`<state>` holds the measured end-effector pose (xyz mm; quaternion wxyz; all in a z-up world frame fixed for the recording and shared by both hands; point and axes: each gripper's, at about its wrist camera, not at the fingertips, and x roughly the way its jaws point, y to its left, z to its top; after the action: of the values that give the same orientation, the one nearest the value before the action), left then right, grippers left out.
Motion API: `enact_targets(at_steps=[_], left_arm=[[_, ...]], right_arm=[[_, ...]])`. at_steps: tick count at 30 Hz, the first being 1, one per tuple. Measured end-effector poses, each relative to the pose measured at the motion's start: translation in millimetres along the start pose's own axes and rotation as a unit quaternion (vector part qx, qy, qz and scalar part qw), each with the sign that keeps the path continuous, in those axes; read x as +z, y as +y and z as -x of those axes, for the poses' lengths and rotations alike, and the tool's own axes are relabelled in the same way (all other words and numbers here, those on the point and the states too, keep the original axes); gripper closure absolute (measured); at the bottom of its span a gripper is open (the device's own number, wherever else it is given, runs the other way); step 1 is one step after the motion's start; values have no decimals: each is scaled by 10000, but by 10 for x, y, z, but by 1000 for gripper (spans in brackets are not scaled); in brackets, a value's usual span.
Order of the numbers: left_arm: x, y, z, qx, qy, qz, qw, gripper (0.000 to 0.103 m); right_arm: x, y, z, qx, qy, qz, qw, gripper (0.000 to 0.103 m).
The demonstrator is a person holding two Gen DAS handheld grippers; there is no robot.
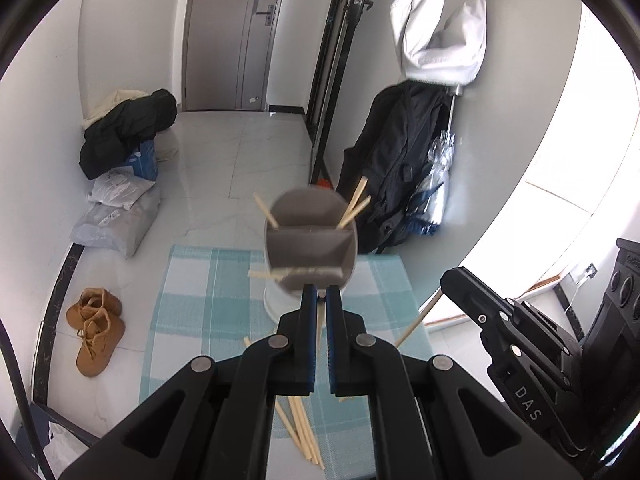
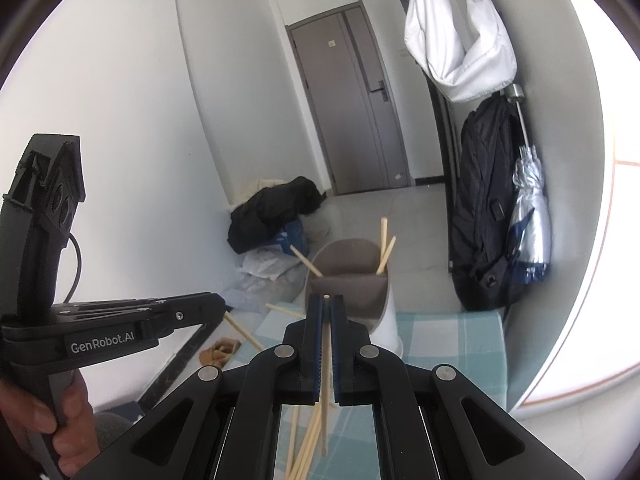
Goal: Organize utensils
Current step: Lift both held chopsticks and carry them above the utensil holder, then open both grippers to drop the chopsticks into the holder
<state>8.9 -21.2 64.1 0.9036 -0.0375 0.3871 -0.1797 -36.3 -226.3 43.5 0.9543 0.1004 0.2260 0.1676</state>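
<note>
A grey utensil holder [image 1: 310, 242] [image 2: 347, 276] with divided compartments stands on a white base at the far end of a teal checked mat [image 1: 200, 300] [image 2: 448, 340]. Three chopsticks lean in its back compartment. My left gripper [image 1: 321, 293] [image 2: 221, 305] hangs just before the holder's near rim, shut on a wooden chopstick [image 1: 320, 322] [image 2: 244, 333]. My right gripper [image 2: 327, 300] [image 1: 446, 280] is also shut on a chopstick [image 2: 326, 360] [image 1: 418, 318], close in front of the holder. Several loose chopsticks [image 1: 302, 432] [image 2: 306, 444] lie on the mat below both grippers.
Tan boots [image 1: 96, 330] stand on the tiled floor left of the mat. A black jacket over bags [image 1: 128, 132] [image 2: 276, 208] lies by the left wall. A black backpack [image 1: 396, 168] [image 2: 484, 208] and a folded umbrella [image 2: 528, 216] hang at right. A person's hand [image 2: 68, 428] holds the left gripper.
</note>
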Motion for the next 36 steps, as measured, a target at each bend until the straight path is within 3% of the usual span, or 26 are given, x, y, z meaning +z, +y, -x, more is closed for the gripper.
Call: enact_targets(at_steps=[10,23,28,36], left_arm=[[600,57,183,-60,-478,177,9987,102],[1294,122,91,-43,-805,245,9964,102],[1427,163,-125,94,-986,158,9950,102],[1246,321,-703,-162,-447,167,9987,102]], right_arm=[[672,72,-51,105,-365,137,9992,100],[1425,79,-524,102,-716,314,9969,100],[1469,-30,-804,-60,-715,244,9971,100],[1281,-252,-1190,-269,-489,59,9984,100]])
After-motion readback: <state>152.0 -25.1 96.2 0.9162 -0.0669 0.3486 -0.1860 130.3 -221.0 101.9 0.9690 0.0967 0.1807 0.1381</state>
